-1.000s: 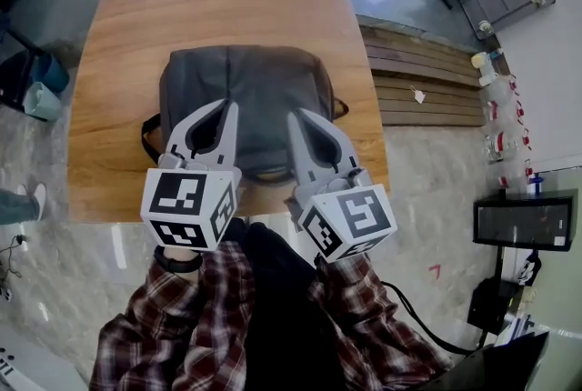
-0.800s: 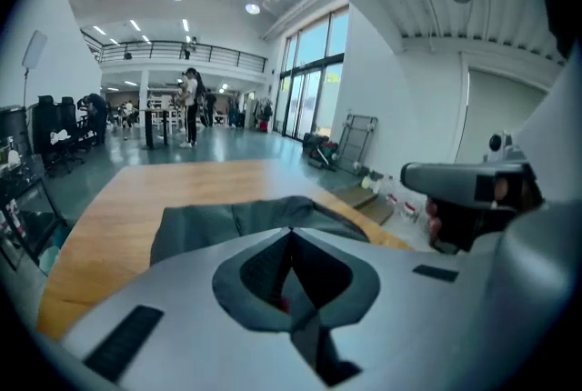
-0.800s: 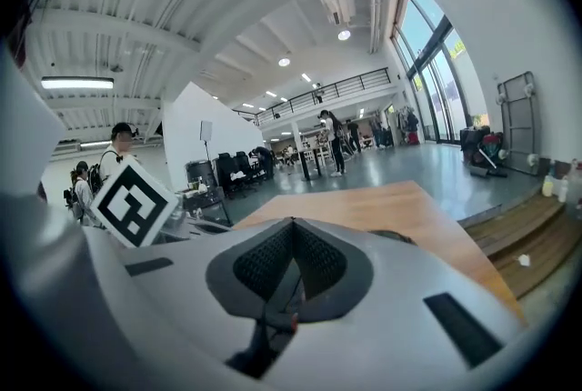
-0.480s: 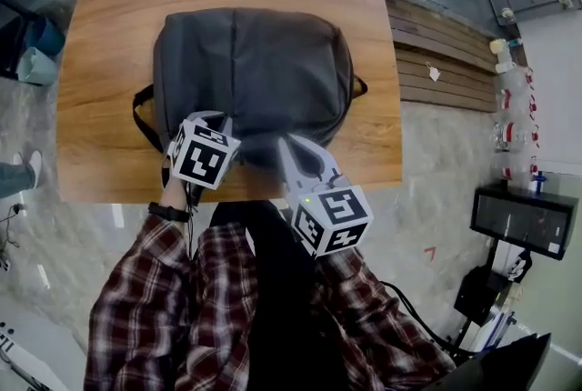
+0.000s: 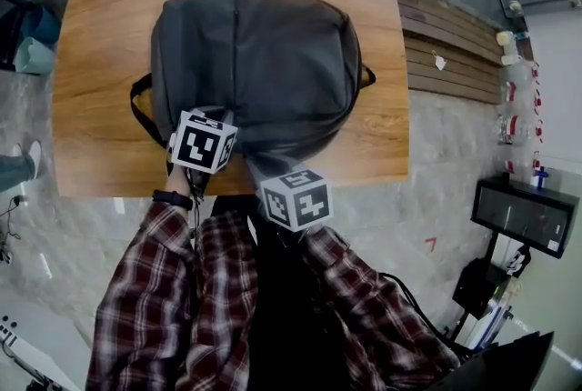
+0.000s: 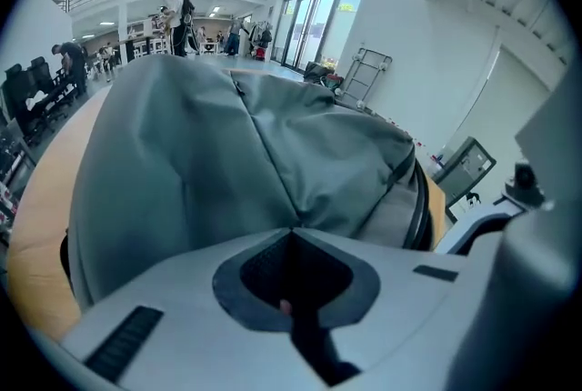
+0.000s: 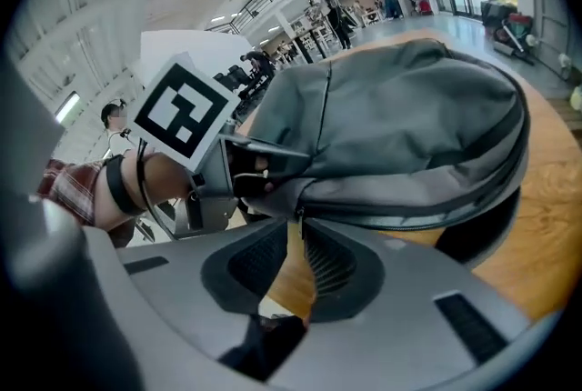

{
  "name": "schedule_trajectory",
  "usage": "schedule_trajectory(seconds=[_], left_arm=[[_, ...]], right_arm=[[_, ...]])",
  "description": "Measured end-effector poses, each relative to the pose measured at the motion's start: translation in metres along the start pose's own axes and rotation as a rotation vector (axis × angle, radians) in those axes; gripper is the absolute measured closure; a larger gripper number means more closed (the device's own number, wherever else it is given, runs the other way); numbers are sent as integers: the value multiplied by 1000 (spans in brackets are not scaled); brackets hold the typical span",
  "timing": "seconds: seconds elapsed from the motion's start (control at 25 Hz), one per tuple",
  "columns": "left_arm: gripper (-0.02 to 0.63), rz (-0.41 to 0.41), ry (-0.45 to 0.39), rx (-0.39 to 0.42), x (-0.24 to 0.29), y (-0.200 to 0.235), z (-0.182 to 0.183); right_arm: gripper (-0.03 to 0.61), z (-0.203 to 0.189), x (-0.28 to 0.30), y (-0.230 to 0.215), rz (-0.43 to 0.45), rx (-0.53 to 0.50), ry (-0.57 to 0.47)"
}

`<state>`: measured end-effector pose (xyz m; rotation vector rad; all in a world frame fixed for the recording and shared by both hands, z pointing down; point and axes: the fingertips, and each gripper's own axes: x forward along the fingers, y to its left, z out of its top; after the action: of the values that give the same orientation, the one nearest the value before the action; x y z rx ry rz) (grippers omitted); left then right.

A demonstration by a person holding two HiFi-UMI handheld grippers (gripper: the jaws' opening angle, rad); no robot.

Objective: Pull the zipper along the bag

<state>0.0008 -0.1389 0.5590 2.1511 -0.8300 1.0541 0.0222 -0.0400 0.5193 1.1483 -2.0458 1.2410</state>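
Wood first: the table (image 5: 100, 44) fills most of the head view. The grey bag (image 5: 255, 62) lies flat on it, with one end close to the table's front edge, nearest me.

My left gripper (image 6: 296, 231) has its jaws closed right together on a fold of the bag's fabric at that near end. I take this as the anchor for the pull.

My right gripper (image 7: 297, 218) sits just beside it on the right. Its jaws are drawn in to a thin slit, and table wood shows through further back. At the tips they seem to be pinched on the zipper pull (image 7: 296, 211), though the pull is tiny and I can't be sure the bite is full. From there the zipper (image 7: 418, 213) runs off to the right around the bag's side as a dark band.

As I judge it, the step in hand is the very start of the draw. To do it well I would hold the left gripper firm so the fabric stays taut behind the slider. I would then lead the right gripper along the line of the track rather than away from it, turning with the curve at the corner. A steady, even pull matters here. A jerk could slip the small tab out of the tips, and slack cloth could bunch up and jam the slider.
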Motion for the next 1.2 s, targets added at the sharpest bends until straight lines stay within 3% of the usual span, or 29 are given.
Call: schedule_trajectory(seconds=[0.12,0.44,0.72,0.96,1.2], left_arm=[[603,4,-4,5,1,0,0],[603,9,-24,14,0,0,1],[603,19,-48,31,-3,0,3],[603,47,-104,72,-2,0,4],[603,37,-115,59,-3,0,0]], right_arm=[[494,-8,17,-1,-3,9,58],[488,-10,42,-2,-26,0,98],[560,-9,38,-2,-29,-45,85],[563,-12,28,-6,-2,8,111],[563,-13,12,-26,-67,-16,101]])
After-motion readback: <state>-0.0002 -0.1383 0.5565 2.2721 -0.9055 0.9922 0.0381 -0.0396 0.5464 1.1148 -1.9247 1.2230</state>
